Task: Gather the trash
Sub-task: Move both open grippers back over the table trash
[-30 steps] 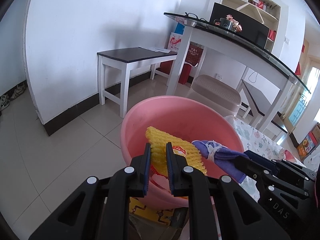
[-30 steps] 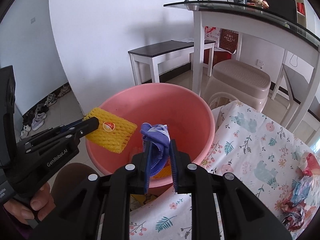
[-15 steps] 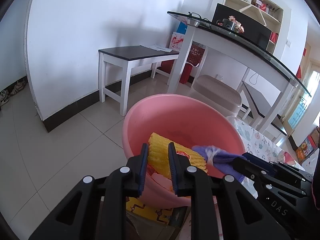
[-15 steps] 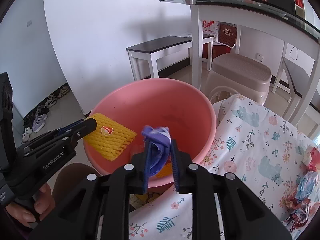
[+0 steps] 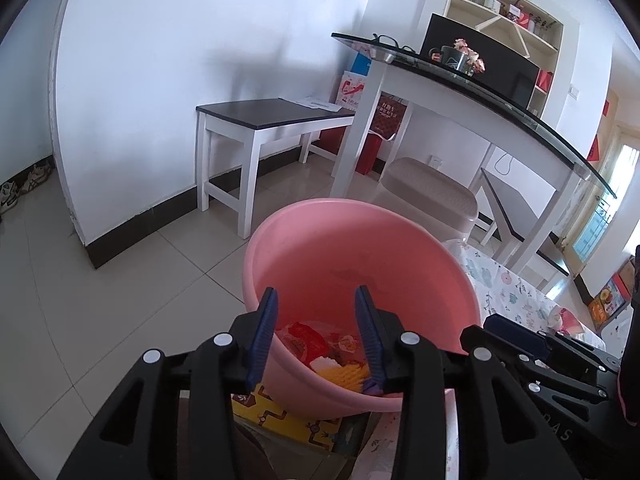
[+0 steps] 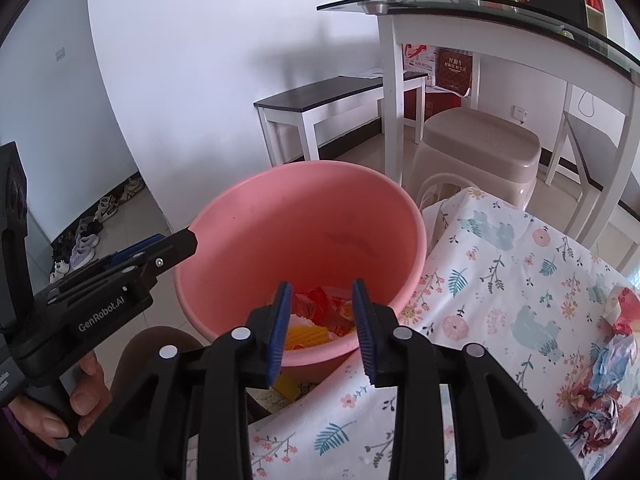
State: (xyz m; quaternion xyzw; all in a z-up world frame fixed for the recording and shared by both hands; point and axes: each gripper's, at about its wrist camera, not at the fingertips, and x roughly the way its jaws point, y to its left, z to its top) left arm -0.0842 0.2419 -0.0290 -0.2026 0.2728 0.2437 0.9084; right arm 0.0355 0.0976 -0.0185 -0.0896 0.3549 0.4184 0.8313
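A pink basin (image 5: 256,256) (image 6: 208,216) stands just ahead of both grippers. On its bottom lie red wrappers (image 5: 304,340) (image 6: 316,304) and a yellow foam net (image 5: 344,372) (image 6: 304,336). A purple scrap (image 5: 372,386) peeks out beside the net. My left gripper (image 5: 316,292) hangs over the near rim, jaws opening, nothing between them. My right gripper (image 6: 321,286) is over the same rim from the table side, jaws also opening and empty. Each gripper shows in the other's view, the left gripper (image 6: 188,240) and the right gripper (image 5: 492,324). Crumpled paper trash (image 6: 600,400) lies on the floral cloth (image 6: 500,280).
A beige plastic stool (image 6: 480,148) stands behind the basin, and a white bench with a dark top (image 5: 272,116) by the wall. A glass-topped white table (image 5: 440,80) rises to the right. A yellow box (image 5: 280,416) sits under the basin. A person's hand (image 6: 80,392) holds the left gripper.
Both grippers have gone from shut to open. The yellow foam net left the left gripper and the purple wad left the right one; both now lie in the basin.
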